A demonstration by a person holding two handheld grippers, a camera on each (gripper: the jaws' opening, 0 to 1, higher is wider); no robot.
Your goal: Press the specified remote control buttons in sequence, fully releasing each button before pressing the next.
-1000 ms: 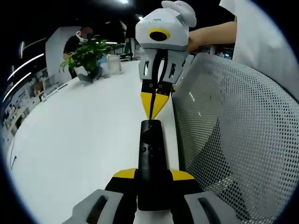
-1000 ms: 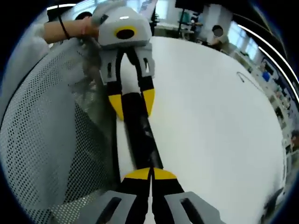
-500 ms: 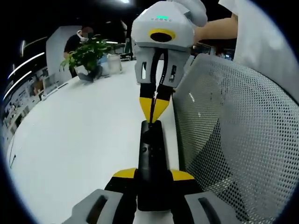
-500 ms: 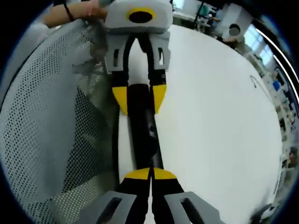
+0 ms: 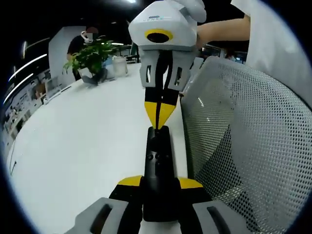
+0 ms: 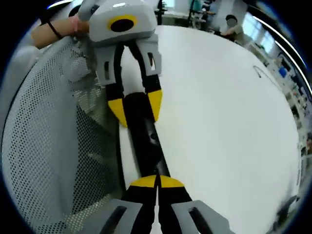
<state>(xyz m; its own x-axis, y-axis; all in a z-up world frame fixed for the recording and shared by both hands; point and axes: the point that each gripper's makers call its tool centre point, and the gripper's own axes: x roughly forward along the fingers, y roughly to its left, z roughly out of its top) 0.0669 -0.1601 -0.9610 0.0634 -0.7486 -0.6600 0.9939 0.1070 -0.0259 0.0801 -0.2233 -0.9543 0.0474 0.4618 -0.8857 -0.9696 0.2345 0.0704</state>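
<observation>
The long black bar-shaped remote control (image 5: 157, 168) lies above the edge of the white tabletop (image 5: 73, 146), beside the grey perforated mesh chair back (image 5: 243, 146). In the left gripper view its long axis runs straight away from the camera, from the left gripper's (image 5: 158, 187) yellow-tipped jaws at one end to the right gripper's (image 5: 158, 117) closed tips at the far end.

Left gripper: jaws parted only by the remote's width and clamped on its two sides, holding the near end. It acts as the holder.

Right gripper: jaws fully closed, the two yellow tips pressed together with no visible gap and nothing between them. In the right gripper view the right gripper (image 6: 156, 183) forms a single point over the near end of the remote (image 6: 146, 144), with the left gripper (image 6: 135, 107) clamped at the far end. Whether the point touches the remote's top face cannot be determined.

Judgement: the right gripper is the pressing tool. The small buttons (image 5: 156, 156) lie along the axis between the two grippers, toward the left gripper.
</observation>
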